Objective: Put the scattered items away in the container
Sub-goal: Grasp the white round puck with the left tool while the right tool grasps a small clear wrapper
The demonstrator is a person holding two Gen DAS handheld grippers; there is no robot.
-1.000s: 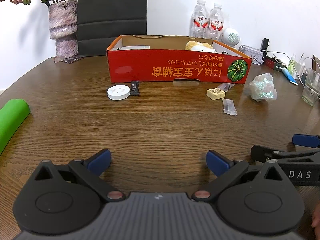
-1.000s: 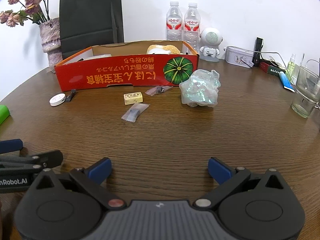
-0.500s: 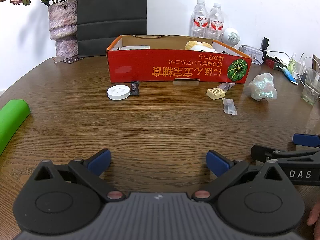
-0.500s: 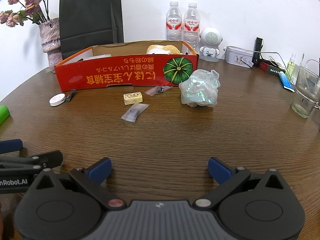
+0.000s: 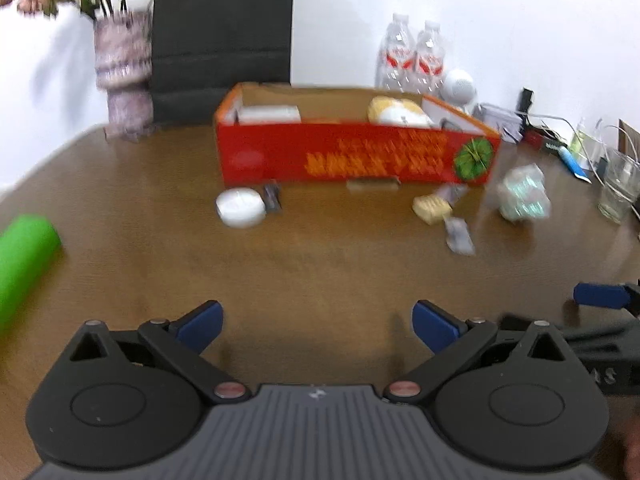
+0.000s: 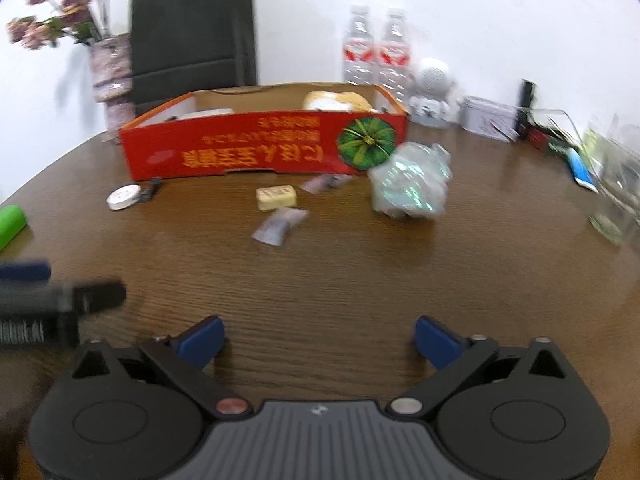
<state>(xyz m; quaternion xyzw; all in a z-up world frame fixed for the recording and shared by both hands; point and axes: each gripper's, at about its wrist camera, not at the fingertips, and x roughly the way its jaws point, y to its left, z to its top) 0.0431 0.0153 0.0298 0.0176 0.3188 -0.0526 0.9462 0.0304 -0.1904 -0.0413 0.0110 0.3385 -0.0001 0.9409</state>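
Observation:
A red cardboard box (image 5: 356, 156) (image 6: 264, 148) stands open at the table's far middle, with a white box and a yellow plush thing inside. In front of it lie a white round disc (image 5: 240, 208) (image 6: 123, 197), a small dark piece (image 5: 272, 197), a yellow block (image 5: 431, 207) (image 6: 277, 198), two clear sachets (image 6: 280, 229) (image 6: 326, 182) and a crumpled clear plastic wad (image 5: 524, 198) (image 6: 410, 189). My left gripper (image 5: 316, 322) and right gripper (image 6: 318, 340) are both open and empty, low over the near table, well short of the items.
A green roll (image 5: 24, 256) lies at the left edge. A vase (image 5: 124, 80), a black bag (image 5: 222, 28), two water bottles (image 6: 374, 52), a white speaker (image 6: 432, 92), a tin (image 6: 486, 116) and a glass (image 5: 620, 184) stand around the back and right.
Both views have shifted and blurred: both grippers have lifted and moved a little forward toward the box. Their jaws stay open. No item has moved.

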